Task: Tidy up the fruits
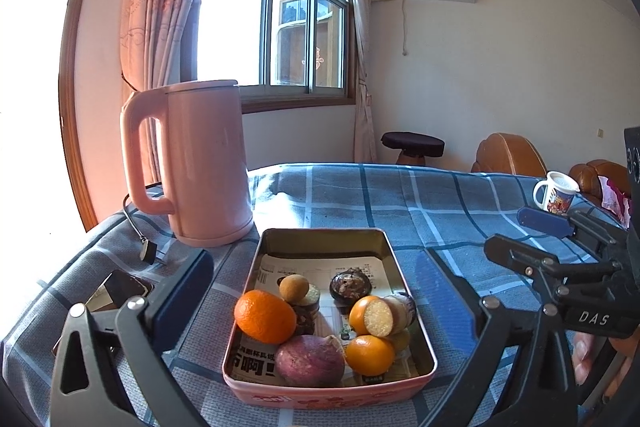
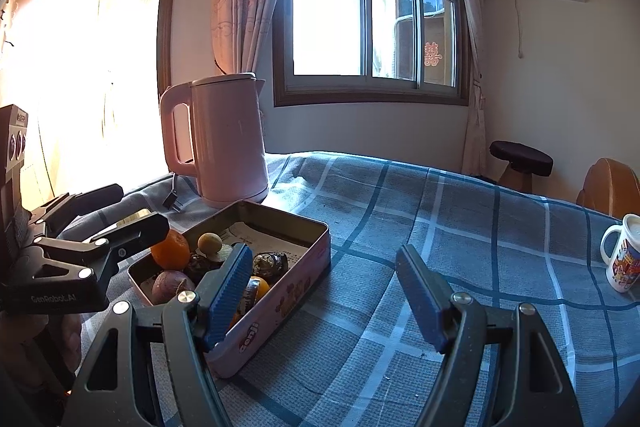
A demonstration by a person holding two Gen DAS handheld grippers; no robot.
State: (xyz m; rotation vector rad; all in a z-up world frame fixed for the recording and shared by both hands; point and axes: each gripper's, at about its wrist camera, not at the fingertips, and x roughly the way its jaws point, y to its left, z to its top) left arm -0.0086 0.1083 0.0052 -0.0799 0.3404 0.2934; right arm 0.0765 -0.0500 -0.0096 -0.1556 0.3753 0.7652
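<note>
A pink rectangular tin (image 1: pixel 416 311) lined with printed paper sits on the blue checked tablecloth. It holds an orange (image 1: pixel 264 315), a small orange (image 1: pixel 368 353), a halved orange fruit (image 1: pixel 372 315), a purple round fruit (image 1: pixel 310 361), a small tan fruit (image 1: pixel 294 287) and dark fruits (image 1: pixel 350 285). The tin also shows in the right wrist view (image 2: pixel 304 267). My left gripper (image 1: pixel 316 291) is open and empty, its fingers either side of the tin. My right gripper (image 2: pixel 320 279) is open and empty, just right of the tin; it also shows in the left wrist view (image 1: pixel 520 235).
A pink electric kettle (image 1: pixel 200 163) stands behind the tin at the back left, its cord and plug (image 1: pixel 146 251) beside it. A dark phone-like object (image 1: pixel 120 287) lies left of the tin. A white printed mug (image 2: pixel 622 255) stands at the far right. Chairs and a stool are beyond the table.
</note>
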